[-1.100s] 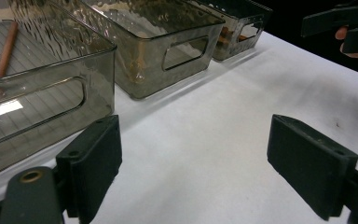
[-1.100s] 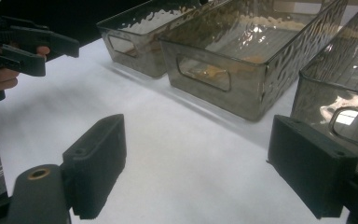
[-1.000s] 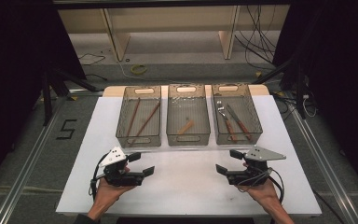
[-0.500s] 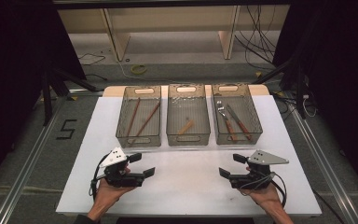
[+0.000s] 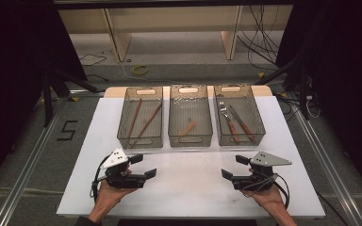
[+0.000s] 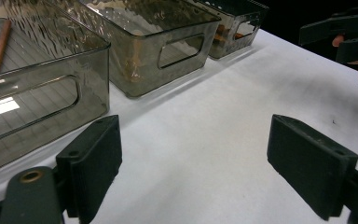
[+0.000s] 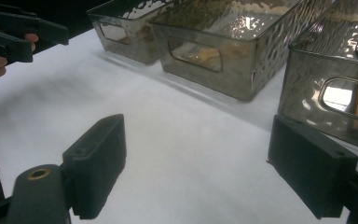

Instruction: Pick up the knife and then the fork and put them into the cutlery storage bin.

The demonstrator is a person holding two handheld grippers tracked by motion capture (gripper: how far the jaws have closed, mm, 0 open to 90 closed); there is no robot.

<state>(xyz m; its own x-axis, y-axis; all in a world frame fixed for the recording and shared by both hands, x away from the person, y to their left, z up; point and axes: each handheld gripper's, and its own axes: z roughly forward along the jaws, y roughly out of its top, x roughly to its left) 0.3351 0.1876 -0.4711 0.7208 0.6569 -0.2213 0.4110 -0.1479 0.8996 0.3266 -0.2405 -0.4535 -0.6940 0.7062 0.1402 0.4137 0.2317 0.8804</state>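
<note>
3 smoky clear bins (image 5: 190,136), ribbed, handle-slotted

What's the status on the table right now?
Left gripper open, right gripper open, both empty over the white table. Three bins ahead: sticks, one short stick, fork and knife. Nothing between grippers and bins.

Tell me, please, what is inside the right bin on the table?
In the right bin lie a fork and a knife, both with brown handles. The tinted, rippled near wall blurs their lower ends, so anything small there stays uncertain.
</note>
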